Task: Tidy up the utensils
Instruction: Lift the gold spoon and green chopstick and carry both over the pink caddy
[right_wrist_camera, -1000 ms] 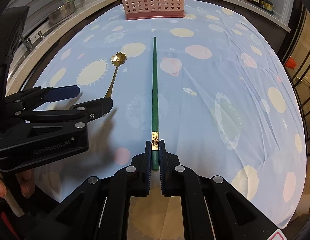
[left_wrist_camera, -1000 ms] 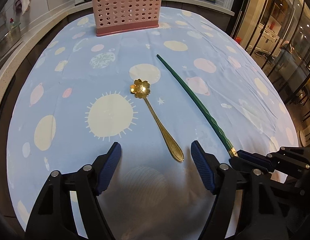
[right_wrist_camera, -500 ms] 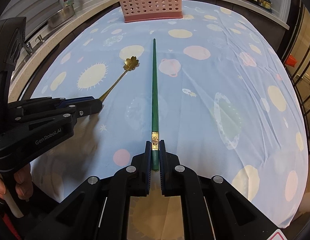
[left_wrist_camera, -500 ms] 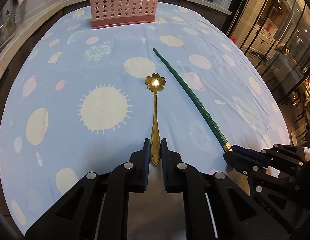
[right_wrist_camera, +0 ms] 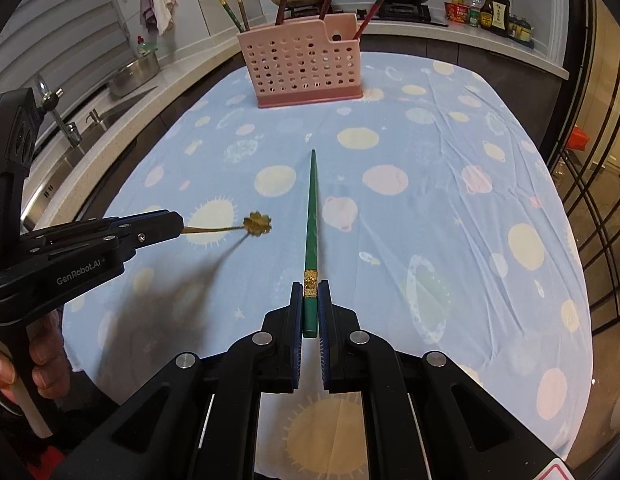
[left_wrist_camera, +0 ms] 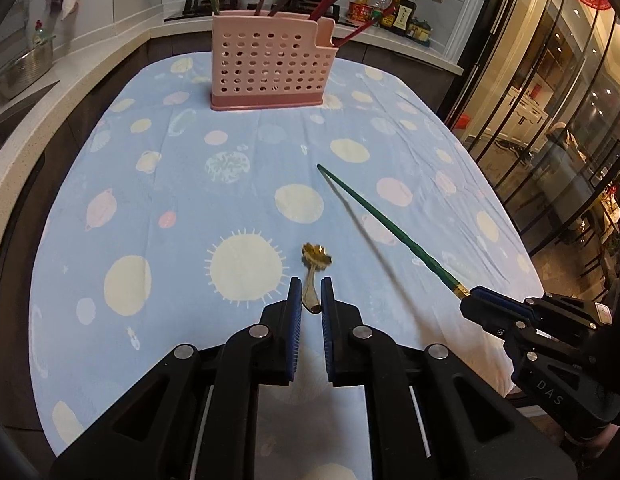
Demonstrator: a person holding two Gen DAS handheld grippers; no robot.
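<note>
My left gripper (left_wrist_camera: pixel 310 284) is shut on the handle of a gold spoon (left_wrist_camera: pixel 315 264) with a flower-shaped bowl and holds it above the cloth; the spoon also shows in the right wrist view (right_wrist_camera: pixel 257 223). My right gripper (right_wrist_camera: pixel 310 292) is shut on the gold-banded end of a green chopstick (right_wrist_camera: pixel 311 216), lifted off the table; it also shows in the left wrist view (left_wrist_camera: pixel 390 228). A pink perforated utensil holder (left_wrist_camera: pixel 272 64) with several chopsticks in it stands at the far end of the table (right_wrist_camera: pixel 306 64).
The table is covered by a blue cloth (left_wrist_camera: pixel 170 184) with planet and sun prints. A kitchen counter with pans and sauce bottles (left_wrist_camera: pixel 390 8) runs behind it. A sink and metal bowl (right_wrist_camera: pixel 134 74) lie to the left. Glass doors (left_wrist_camera: pixel 550 100) stand to the right.
My left gripper closed on the spoon handle and lifted it off the cloth. My right gripper raised the green chopstick. Both wrist views now tilt up toward the pink holder.
</note>
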